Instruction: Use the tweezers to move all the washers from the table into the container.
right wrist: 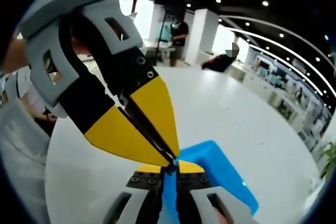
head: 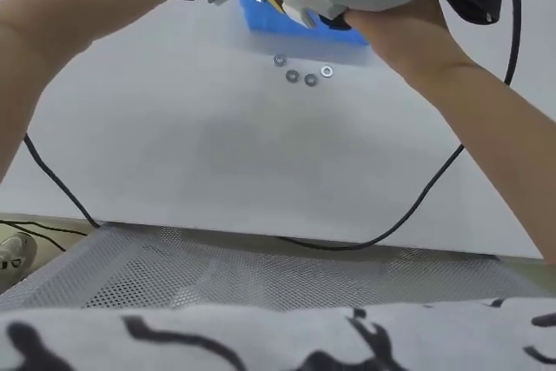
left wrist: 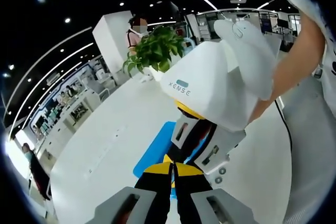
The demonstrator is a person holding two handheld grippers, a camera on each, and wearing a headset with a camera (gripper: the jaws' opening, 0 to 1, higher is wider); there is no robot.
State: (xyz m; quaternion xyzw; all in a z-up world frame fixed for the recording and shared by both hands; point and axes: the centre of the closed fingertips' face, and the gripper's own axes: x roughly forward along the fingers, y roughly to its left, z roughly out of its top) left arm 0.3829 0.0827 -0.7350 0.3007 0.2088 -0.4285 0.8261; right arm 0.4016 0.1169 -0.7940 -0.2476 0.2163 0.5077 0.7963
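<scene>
Several small metal washers (head: 301,72) lie loose on the white table (head: 217,145), just in front of a blue container (head: 300,30). Both grippers are held tip to tip above the container. In the right gripper view thin black tweezers (right wrist: 149,132) run between the yellow jaw tips of my left gripper (right wrist: 170,158), which is shut on them. The tweezers' end sits between the tips of my right gripper (right wrist: 170,169), whose jaws stand almost together around it. In the left gripper view, my left gripper (left wrist: 174,169) is shut, with two washers (left wrist: 220,176) to its right on the table.
A black cable (head: 417,206) loops over the table's near right side, and another (head: 52,175) runs along the left. A perforated metal shelf (head: 261,271) borders the near edge. A potted plant (left wrist: 155,51) and people stand far off in the hall.
</scene>
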